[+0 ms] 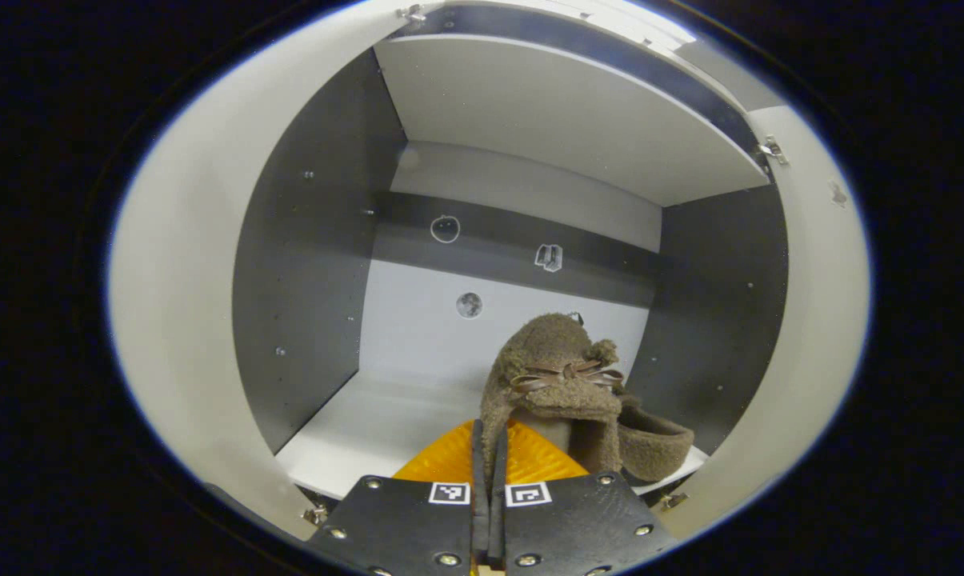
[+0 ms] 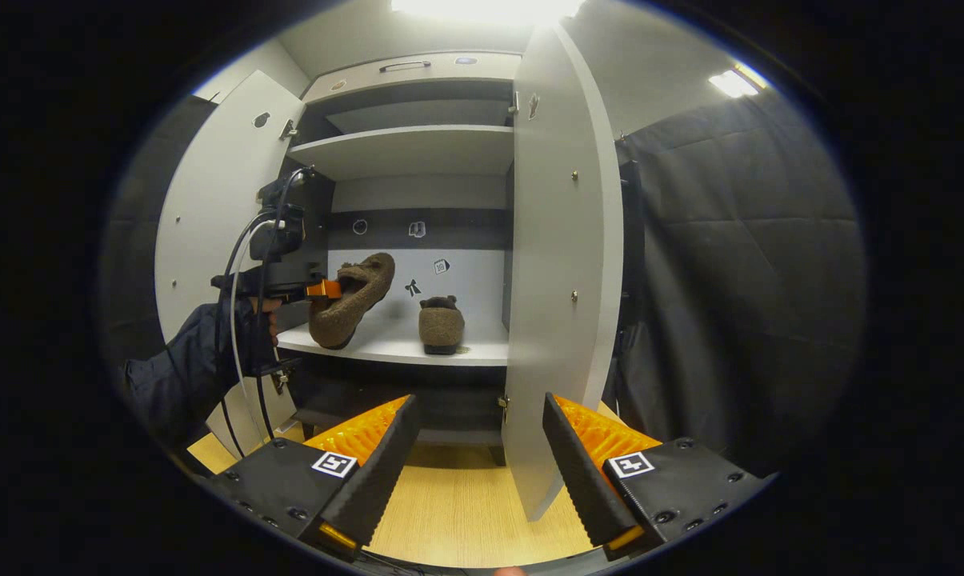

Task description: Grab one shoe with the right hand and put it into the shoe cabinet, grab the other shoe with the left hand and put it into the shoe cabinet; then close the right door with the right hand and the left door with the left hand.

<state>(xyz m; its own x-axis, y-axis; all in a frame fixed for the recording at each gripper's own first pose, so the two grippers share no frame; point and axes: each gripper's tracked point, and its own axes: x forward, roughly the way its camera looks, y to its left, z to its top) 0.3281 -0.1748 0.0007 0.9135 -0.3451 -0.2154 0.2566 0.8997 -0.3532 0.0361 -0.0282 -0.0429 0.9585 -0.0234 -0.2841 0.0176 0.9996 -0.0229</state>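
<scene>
Jaws of the left gripper [image 1: 488,480] are clamped on the heel rim of a brown shoe [image 1: 558,384], held tilted above the cabinet shelf [image 1: 354,432]; a second shoe [image 1: 658,448] lies just right of it.

Right gripper view: right gripper [image 2: 478,472] jaws stand wide, holding nothing, near the open right door [image 2: 562,264]. Farther off, the left gripper [image 2: 322,290] holds its shoe [image 2: 354,300] over the shelf [image 2: 394,344], with the second shoe [image 2: 441,324] resting to its right. The left door [image 2: 218,208] stands open.

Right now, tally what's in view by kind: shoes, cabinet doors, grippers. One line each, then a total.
Shoes: 2, the held shoe and the placed shoe
Cabinet doors: 2, the left door and the right door, both open
Grippers: 2, the left gripper and the right gripper
Total: 6
</scene>
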